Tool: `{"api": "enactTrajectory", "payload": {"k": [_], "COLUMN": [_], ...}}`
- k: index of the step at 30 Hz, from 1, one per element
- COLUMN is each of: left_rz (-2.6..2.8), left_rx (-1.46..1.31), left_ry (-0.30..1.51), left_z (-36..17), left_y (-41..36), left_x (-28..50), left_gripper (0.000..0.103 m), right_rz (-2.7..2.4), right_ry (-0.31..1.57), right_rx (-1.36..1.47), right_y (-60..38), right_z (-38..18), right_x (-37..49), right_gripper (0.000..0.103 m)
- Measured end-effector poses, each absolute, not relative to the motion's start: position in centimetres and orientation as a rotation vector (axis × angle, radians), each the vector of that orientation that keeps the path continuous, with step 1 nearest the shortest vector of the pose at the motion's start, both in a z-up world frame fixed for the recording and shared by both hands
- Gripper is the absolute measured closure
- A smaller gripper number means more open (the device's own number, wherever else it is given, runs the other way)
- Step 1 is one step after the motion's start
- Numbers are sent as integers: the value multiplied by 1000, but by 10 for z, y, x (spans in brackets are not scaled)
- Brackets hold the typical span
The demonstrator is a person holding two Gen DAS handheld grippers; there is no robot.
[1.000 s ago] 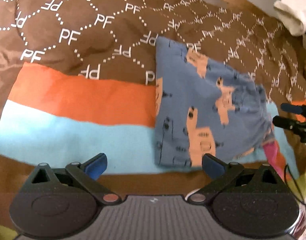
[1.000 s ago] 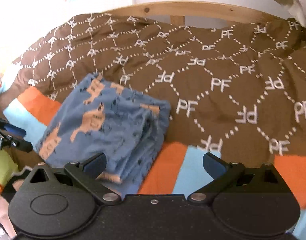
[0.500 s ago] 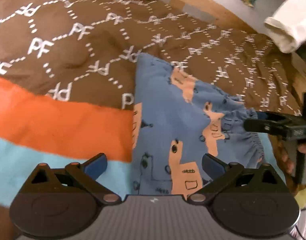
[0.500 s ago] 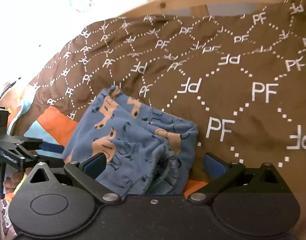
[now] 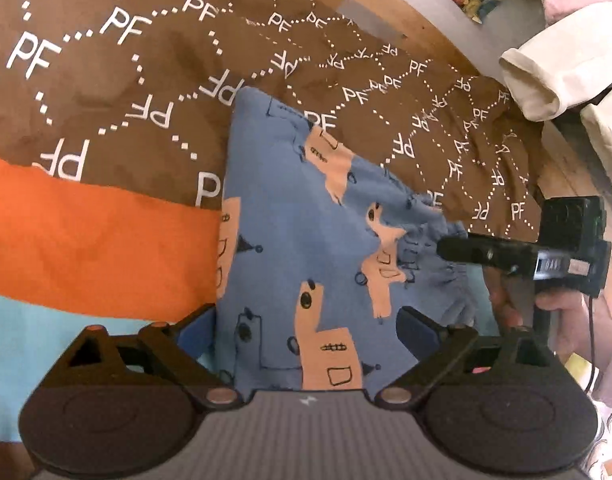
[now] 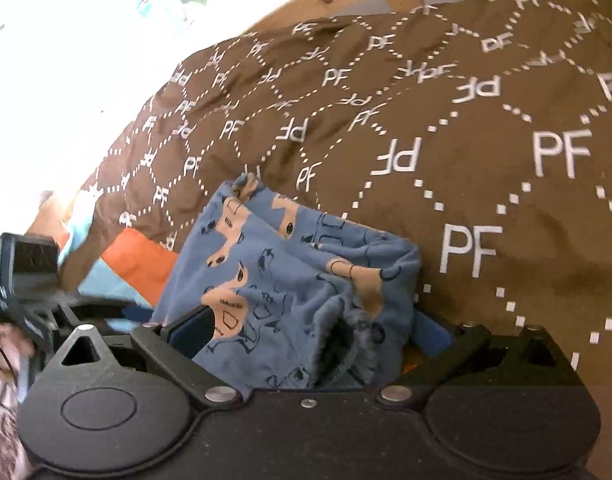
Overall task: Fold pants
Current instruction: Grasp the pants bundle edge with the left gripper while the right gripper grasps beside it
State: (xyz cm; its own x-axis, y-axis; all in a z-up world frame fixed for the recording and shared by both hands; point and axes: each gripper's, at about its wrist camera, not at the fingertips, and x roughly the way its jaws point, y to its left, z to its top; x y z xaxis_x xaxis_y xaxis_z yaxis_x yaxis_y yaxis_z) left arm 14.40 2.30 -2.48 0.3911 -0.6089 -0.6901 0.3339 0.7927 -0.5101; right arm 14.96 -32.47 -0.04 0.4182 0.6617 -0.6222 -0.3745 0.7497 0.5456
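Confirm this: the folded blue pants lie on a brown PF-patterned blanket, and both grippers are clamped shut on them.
Not quite. The folded blue pants do lie on the brown PF-patterned blanket, but neither gripper is clamped shut: the left gripper and right gripper are both open, straddling the cloth, as each wrist view shows.

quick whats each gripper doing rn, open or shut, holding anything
Left gripper: open, fingers either side of the folded blue pants, not clamped.
Right gripper: open, straddling the pants' gathered waistband end, holding nothing.
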Motion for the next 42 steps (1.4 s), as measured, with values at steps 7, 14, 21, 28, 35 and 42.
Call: {"api": "enactTrajectory", "payload": {"k": [7,14,21,28,35,42], "left_rz": [-611,-569,-503,-493,-481,-465], "left_rx": [-331,-241,-173,-211,-220,-204], "left_ry": [1038,1070,1101,1127,1138,1141], "left_z": [-28,-24,-18,-16,-11,-8], "left_y": [27,19,12,15,15,13], "left_x": [149,152,151,153,154,154], "left_gripper": [9,23,40,56,73,77], "right_rz": [614,579,556,535,510,492], "right_ry": [935,942,945,943,914,873], "right_rx": [358,362,302,297,245,120], "right_y": [-339,-341,-332,-328,-320,-306], "right_z": [-2,-4,-1,1,8,18], "right_x": [146,142,139,136,130,120], "right_gripper": [36,47,47,61,71,76]}}
